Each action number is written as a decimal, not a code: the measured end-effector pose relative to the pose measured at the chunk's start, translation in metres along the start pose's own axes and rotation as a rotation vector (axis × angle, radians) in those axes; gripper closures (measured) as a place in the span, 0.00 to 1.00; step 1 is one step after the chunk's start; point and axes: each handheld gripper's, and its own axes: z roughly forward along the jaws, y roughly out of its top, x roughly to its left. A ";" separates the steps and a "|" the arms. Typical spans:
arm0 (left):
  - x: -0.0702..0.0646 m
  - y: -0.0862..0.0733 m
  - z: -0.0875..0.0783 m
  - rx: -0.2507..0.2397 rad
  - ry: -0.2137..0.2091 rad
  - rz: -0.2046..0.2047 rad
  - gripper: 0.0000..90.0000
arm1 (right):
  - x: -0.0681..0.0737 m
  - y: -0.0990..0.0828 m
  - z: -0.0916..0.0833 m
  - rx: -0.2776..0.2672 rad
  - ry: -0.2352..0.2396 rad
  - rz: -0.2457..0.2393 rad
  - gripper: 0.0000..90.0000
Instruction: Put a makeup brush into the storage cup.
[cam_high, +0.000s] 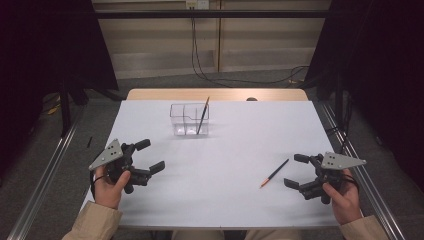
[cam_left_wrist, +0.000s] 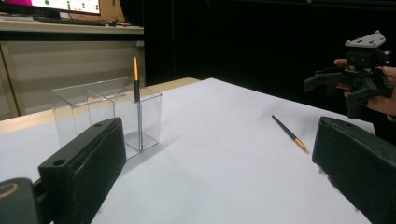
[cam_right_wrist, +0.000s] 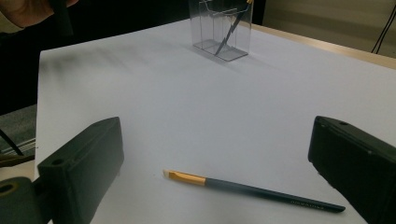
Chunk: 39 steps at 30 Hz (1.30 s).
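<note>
Second brush (cam_high: 202, 116) inside clear holder (cam_high: 181, 120)

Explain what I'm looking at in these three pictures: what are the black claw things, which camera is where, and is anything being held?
No robot arm here: a person holds a two-jaw tool in each hand. The left gripper and the right gripper both hover above the white table, jaws open, holding nothing.

The high view looks down from above the person's side. The other two views come from cameras riding on each gripper; the black blocks at their bottom corners are that gripper's own jaws.

On the table stands a clear divided holder with one brush leaning inside it. A second brush lies flat in front of the right gripper, between its open jaws in the right gripper view, not yet touched.
</note>
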 end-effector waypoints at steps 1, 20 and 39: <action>0.000 0.000 -0.001 0.002 -0.001 0.000 0.03 | 0.000 0.000 0.000 0.000 -0.001 0.001 0.03; -0.001 -0.002 -0.004 0.000 0.001 0.010 0.03 | -0.001 0.002 0.008 0.012 0.004 -0.002 0.03; -0.007 -0.004 -0.002 0.012 -0.004 0.019 0.03 | -0.010 0.002 0.018 0.046 -0.027 0.039 0.03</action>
